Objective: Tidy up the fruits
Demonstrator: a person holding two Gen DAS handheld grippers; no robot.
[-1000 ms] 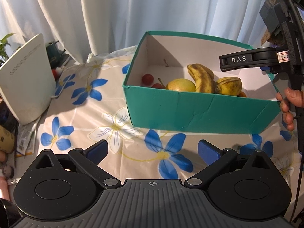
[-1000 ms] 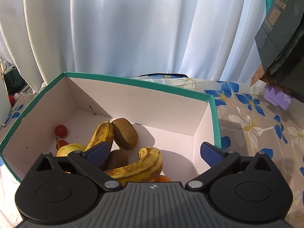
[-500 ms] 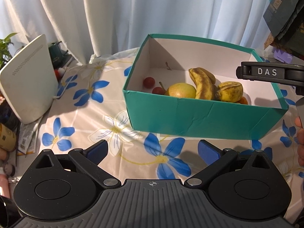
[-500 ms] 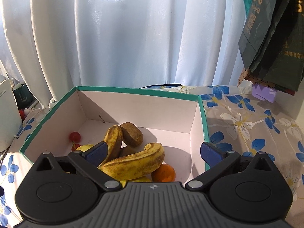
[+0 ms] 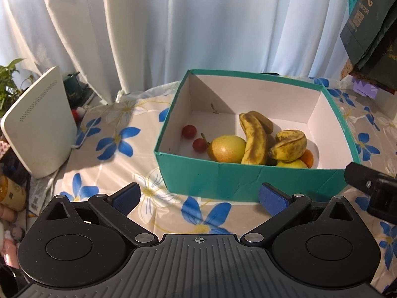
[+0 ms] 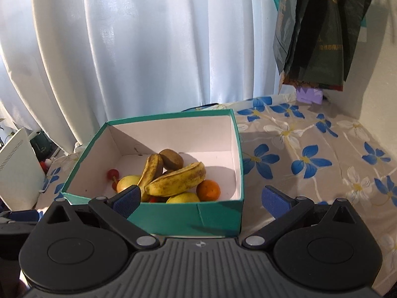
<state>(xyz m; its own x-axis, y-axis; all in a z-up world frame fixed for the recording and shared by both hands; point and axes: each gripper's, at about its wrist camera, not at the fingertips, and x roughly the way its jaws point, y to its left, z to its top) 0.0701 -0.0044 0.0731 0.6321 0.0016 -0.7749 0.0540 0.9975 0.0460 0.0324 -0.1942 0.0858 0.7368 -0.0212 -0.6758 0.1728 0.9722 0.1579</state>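
Teal box wall hides part of yellow fruit

Open teal cardboard box with white interior, set on the floral tablecloth, 2 spotted bananas leaned together inside, brown kiwi behind, yellow pear beside 2 red cherry tomatoes, orange and yellow fruit by the near wall
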